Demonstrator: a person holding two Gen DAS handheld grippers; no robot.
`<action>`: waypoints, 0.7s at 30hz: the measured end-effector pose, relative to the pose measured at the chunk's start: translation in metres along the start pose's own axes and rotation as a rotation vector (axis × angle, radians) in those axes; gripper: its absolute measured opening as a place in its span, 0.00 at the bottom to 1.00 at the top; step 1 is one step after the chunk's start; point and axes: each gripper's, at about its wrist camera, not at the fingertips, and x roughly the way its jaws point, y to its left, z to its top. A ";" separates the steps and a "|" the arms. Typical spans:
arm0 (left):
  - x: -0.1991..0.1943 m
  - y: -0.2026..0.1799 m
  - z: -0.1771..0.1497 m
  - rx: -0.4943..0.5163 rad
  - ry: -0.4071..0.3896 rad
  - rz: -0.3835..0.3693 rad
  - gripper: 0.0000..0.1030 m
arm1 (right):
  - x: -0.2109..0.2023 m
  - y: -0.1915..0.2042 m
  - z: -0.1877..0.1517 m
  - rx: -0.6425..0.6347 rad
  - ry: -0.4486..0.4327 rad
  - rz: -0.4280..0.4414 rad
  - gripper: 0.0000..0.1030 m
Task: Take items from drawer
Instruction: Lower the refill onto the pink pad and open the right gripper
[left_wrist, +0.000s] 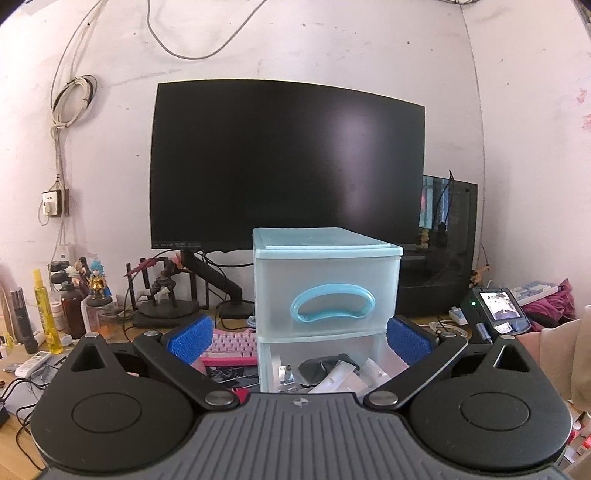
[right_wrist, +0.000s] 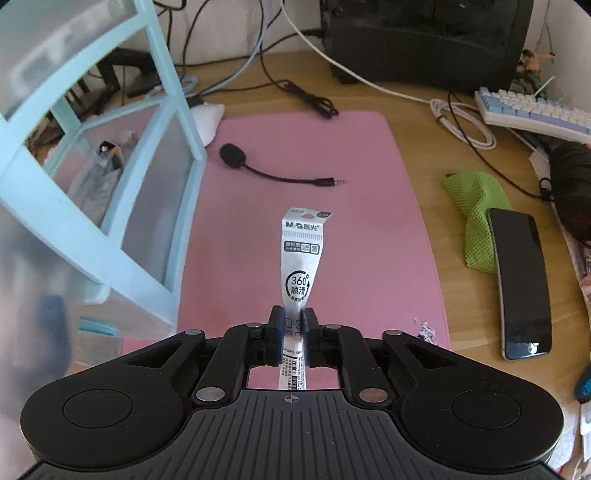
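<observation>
The drawer (left_wrist: 325, 373) at the bottom of the small blue plastic cabinet (left_wrist: 325, 280) stands pulled out, and it holds a dark rounded object and several flat packets, well mixed together. One item is already out: a slim white refill packet (right_wrist: 301, 258) sits between the pads of the right claw (right_wrist: 292, 325), which is narrowed onto its lower part while the printed top stands free above the pink mat (right_wrist: 332, 166). The claw points steeply down at the mat, with the drawer unit just to its left. A small black microphone (right_wrist: 258, 166) lies further along the mat.

The packet looks very light, thin and floppy, with a glossy, probably slippery film; its free end bends to one side. Held near one end like this it will likely flap, so a hold closer to its middle, across the flat faces, seems safer.

The left claw (left_wrist: 299, 338) stands wide and empty, its blue pads either side of the cabinet front, near the open drawer.
</observation>
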 end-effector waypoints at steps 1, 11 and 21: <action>-0.001 0.001 0.000 -0.002 -0.002 0.003 1.00 | 0.000 0.000 0.000 0.001 -0.005 -0.003 0.19; -0.005 0.008 -0.001 -0.015 -0.004 -0.004 1.00 | -0.047 0.007 0.005 0.005 -0.087 -0.024 0.59; -0.011 0.020 -0.004 -0.034 0.000 -0.027 1.00 | -0.176 0.061 -0.002 -0.321 -0.209 0.212 0.69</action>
